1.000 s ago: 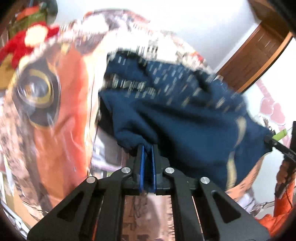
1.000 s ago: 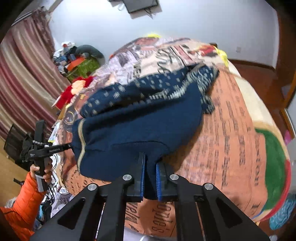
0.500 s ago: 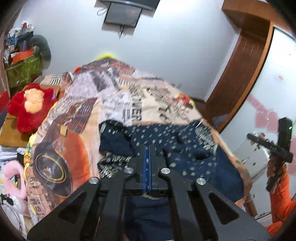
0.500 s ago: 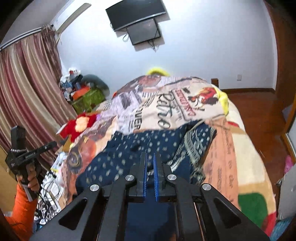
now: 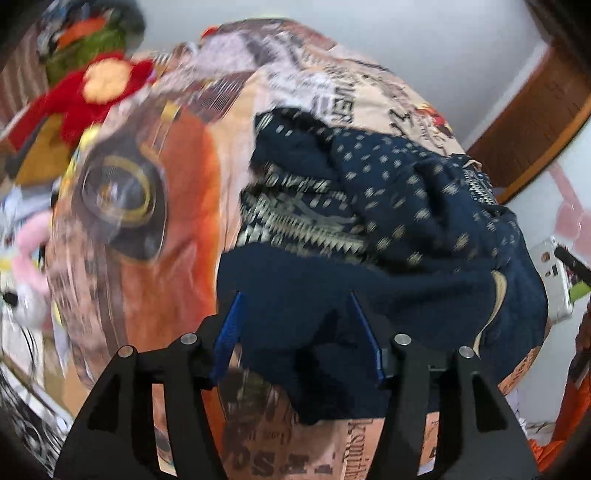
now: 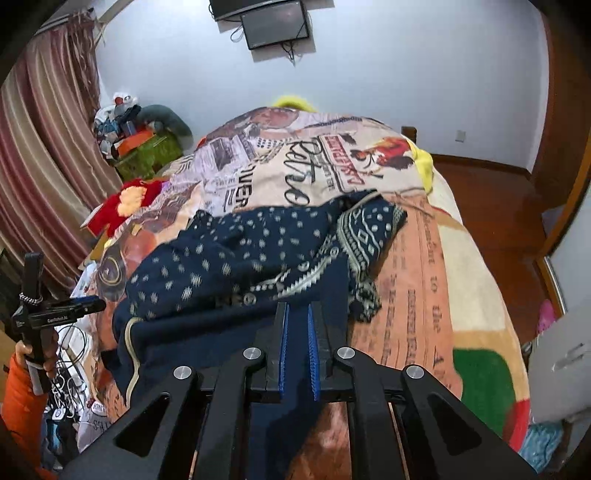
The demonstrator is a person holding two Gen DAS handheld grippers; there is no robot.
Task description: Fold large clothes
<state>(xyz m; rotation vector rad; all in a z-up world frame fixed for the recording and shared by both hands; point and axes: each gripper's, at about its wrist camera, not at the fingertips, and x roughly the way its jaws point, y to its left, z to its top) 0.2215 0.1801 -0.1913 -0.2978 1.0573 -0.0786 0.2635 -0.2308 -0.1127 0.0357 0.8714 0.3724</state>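
A bed is filling most of both views, and a printed blanket of newspaper lettering and orange panels is covering it from the far end to the near edge. A navy sweater with pale dots and a patterned band is lying bunched across the near half of the blanket, its plain navy hem draping over the near edge of the bed; in the left wrist view the same sweater is spreading toward the bed's right edge.

A striped curtain is hanging beyond the bed's left edge, and a dark screen is sitting on the far wall. A red plush toy is resting off the left edge of the bed, by a green crate of clutter.

The right gripper is pinching the plain navy hem between nearly closed blue pads at the near edge. The left gripper is standing fairly wide, its jaws opening, with navy cloth lying loose between the blue pads and not pressed by them. In the right wrist view the left gripper is appearing at the left, gripped by a hand in an orange sleeve.
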